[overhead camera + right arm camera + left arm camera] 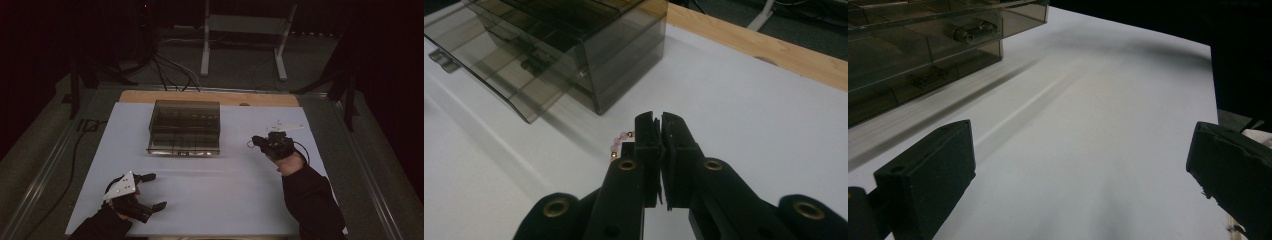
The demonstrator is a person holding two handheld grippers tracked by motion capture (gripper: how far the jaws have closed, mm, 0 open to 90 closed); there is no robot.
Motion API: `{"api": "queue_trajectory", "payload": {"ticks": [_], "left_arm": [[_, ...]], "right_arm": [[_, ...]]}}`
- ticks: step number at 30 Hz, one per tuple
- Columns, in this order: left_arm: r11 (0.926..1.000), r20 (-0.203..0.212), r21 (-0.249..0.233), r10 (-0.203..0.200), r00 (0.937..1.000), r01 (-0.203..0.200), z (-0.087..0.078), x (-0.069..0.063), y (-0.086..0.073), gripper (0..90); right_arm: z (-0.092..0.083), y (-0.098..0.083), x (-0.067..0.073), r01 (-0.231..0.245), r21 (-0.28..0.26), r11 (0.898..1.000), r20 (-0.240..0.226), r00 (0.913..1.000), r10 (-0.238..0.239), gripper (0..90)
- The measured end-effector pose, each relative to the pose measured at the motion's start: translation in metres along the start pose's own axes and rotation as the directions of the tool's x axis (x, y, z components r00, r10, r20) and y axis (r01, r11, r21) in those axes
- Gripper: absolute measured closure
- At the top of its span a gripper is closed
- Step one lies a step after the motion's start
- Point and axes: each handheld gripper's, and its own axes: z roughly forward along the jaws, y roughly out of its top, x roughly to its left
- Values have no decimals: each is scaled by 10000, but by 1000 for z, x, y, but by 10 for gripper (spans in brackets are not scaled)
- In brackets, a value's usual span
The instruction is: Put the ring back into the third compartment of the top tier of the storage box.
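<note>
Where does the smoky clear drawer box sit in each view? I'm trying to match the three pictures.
High view: drawer box at centre, far half of the white sheet.
Left gripper view: upper left corner, drawer pulled out.
Right gripper view: upper left, beyond the shut right gripper.
Shared landmark: the white sheet.

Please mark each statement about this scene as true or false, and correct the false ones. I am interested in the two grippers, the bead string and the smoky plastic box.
1. The right gripper is shut on a bead string. True.
2. The left gripper holds a drawer of the box. False: its jaws stand wide open over the white sheet, with nothing between them.
3. The smoky plastic box lies tipped on its side. False: it stands upright on the sheet.
4. The beads are pink with small gold ones between. True.
5. A wooden edge shows beyond the sheet. True.
</note>
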Motion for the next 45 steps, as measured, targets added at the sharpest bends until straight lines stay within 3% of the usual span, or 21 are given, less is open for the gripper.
{"api": "queue_trajectory", "payload": {"ticks": [25, 45], "left_arm": [[10000, -34, -30, -18, 10000, 18, -1, 0, 0, 5], [10000, -18, 14, 29, 10000, -29, 0, 0, 0, 6]], "right_arm": [[3, 37, 27, 468, -584, 9972, -504, 9975, -498, 869], [19, 56, 58, 826, -759, 9937, -1292, 9874, -919, 868]]}}
